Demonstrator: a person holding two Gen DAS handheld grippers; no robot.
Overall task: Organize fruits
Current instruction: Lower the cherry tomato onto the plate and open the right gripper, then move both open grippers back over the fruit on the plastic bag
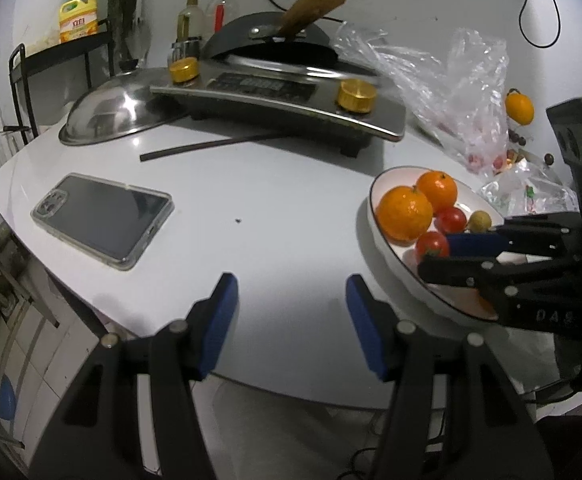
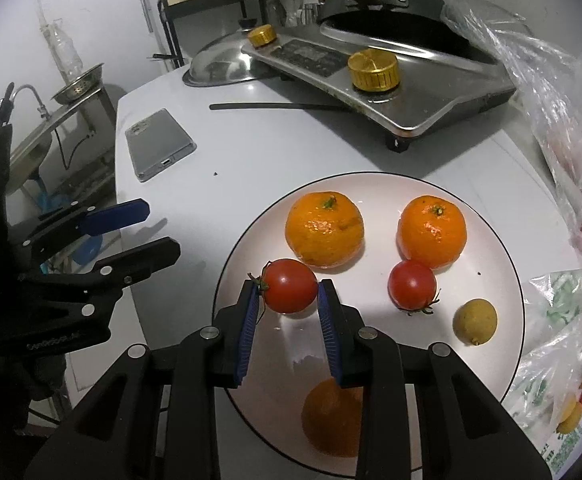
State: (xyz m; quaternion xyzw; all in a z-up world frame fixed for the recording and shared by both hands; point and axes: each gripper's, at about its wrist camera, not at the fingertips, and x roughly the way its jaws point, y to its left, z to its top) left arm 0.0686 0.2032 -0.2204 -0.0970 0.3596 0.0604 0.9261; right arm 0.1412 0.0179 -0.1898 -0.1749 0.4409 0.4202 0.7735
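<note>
Nearest the left wrist lens, my left gripper (image 1: pixel 291 304) stands wide apart and empty over the near edge of the white table (image 1: pixel 259 200), left of the plate (image 1: pixel 375 216). I judge it parked there to leave the plate free. On the plate I count two oranges (image 1: pixel 405 212), two cherry tomatoes (image 1: pixel 450 218) and a small yellowish fruit (image 1: pixel 479 221). My right gripper (image 1: pixel 447 256) reaches in over the plate's near side. A phone (image 1: pixel 103 220) lies well left of the plate; behind it sits a stove (image 1: pixel 275 100). A plastic bag (image 1: pixel 463 92) with more fruit lies behind the plate.

From the right wrist lens, the right gripper (image 2: pixel 289 292) is narrowed about a cherry tomato (image 2: pixel 290 286) resting on the plate's (image 2: pixel 503 256) left part. Both pads (image 2: pixel 251 312) sit at its sides; firm contact I cannot confirm. A third orange (image 2: pixel 331 416) lies beneath the fingers. I judge this either a placement or a pickup, with the grip kept light since tomato skin bruises.
</note>
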